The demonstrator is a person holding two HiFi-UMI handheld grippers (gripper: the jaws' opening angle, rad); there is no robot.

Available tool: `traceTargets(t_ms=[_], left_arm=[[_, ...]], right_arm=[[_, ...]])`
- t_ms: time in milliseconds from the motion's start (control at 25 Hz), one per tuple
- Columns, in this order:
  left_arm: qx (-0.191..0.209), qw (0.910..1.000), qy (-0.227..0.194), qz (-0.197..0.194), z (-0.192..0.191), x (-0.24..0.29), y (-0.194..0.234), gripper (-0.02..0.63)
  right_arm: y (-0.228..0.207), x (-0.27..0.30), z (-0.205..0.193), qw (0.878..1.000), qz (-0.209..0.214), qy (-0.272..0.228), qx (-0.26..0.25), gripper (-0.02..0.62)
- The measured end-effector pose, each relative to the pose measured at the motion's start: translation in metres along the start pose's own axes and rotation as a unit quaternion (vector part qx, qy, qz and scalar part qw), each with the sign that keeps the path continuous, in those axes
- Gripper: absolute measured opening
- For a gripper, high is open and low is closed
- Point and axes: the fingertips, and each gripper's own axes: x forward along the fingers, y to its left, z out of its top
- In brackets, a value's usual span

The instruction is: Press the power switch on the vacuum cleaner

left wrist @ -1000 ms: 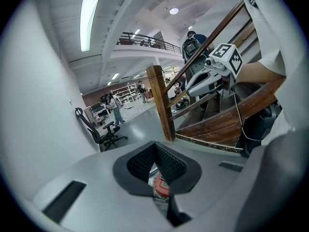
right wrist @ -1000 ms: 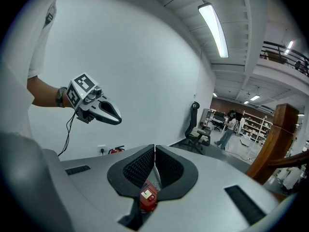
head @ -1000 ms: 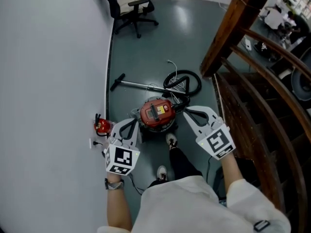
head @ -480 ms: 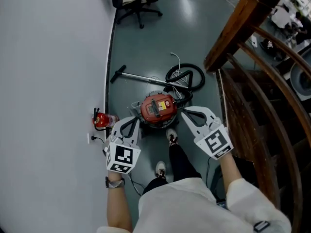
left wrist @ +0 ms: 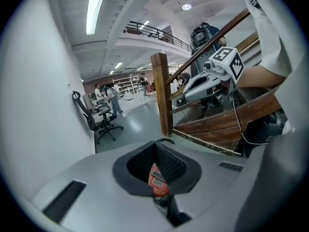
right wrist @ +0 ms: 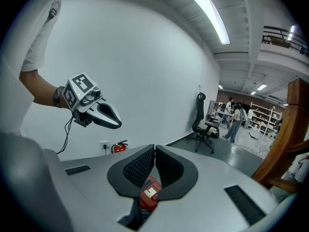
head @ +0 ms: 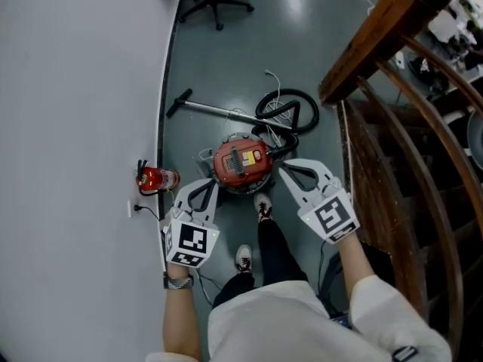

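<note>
Floor by the wall, foot of the wooden staircase (head: 370,44). The vacuum cleaner (head: 241,162), a red round canister, sat on the grey floor just ahead of the person's shoe (head: 263,208). Its hose (head: 287,115) was coiled behind it and its wand (head: 219,111) lay flat towards the wall. A fire extinguisher (head: 155,178) stood against the wall to the left.

Progress: by my reading, the press had not been made. Both tools hung in the air above the canister, one to each side, and neither touched it. The switch itself was too small to pick out on the top panel. What remained was the whole of the job: bring a tip down to the lid, find the switch, push.

Left gripper (head: 205,191): its own view showed the ribbed pads meeting at the tips, clenched and empty. The canister appeared only through the opening behind the pads, far below.

Right gripper (head: 290,170): likewise, jaws closed tip to tip on nothing, the red lid visible beneath them, well apart. Closed tips would suit a poke at a button, I judged.
</note>
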Motion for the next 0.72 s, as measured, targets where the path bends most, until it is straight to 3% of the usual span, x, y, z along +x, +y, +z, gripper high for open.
traceTargets(t_ms=[720], left_arm=[[-0.015,0.9996,0.021,-0.014,-0.028,0.052,0.004,-0.002]], right_arm=[[-0.018,0.041,-0.052,0.999,0.024,0.019,0.027,0.031]])
